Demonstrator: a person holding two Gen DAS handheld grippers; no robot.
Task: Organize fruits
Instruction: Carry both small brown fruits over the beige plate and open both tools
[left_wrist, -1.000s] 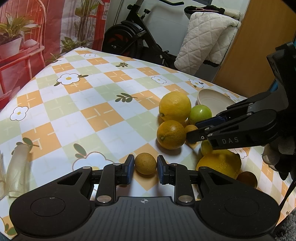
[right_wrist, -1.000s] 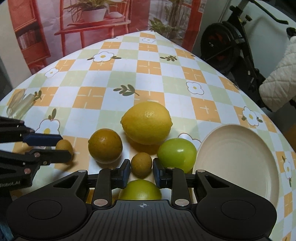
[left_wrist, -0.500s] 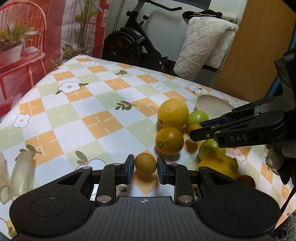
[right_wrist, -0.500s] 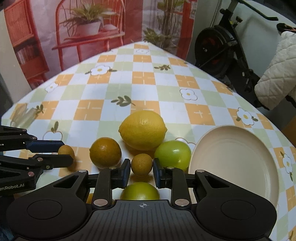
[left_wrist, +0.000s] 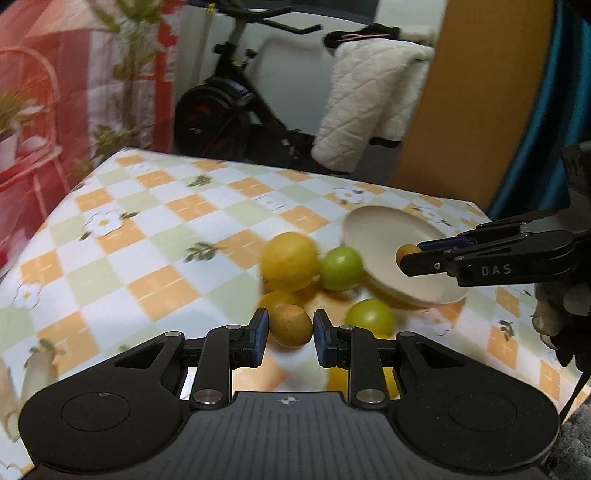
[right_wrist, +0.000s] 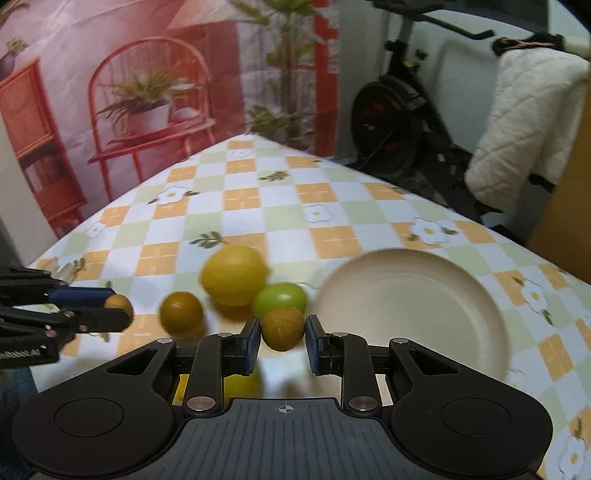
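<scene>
My left gripper (left_wrist: 290, 332) is shut on a small brown round fruit (left_wrist: 290, 329) and holds it above the checkered tablecloth. My right gripper (right_wrist: 282, 332) is shut on a second small brown fruit (right_wrist: 282, 328), lifted just left of the cream plate (right_wrist: 406, 295). In the left wrist view the right gripper (left_wrist: 410, 254) hangs over the plate's near rim (left_wrist: 417, 295). On the cloth lie a big yellow lemon (right_wrist: 234, 275), an orange (right_wrist: 181, 313) and a green fruit (right_wrist: 282, 297). A second green fruit (left_wrist: 369, 316) lies nearer me.
An exercise bike (right_wrist: 391, 122) and a quilted white jacket (right_wrist: 517, 122) stand beyond the table's far edge. A red printed backdrop (right_wrist: 147, 92) hangs behind the table. A pale wrapper (left_wrist: 37, 369) lies at the cloth's left side.
Both grippers have risen off the cloth, each with its small fruit. The right gripper has also swung over to the plate.
</scene>
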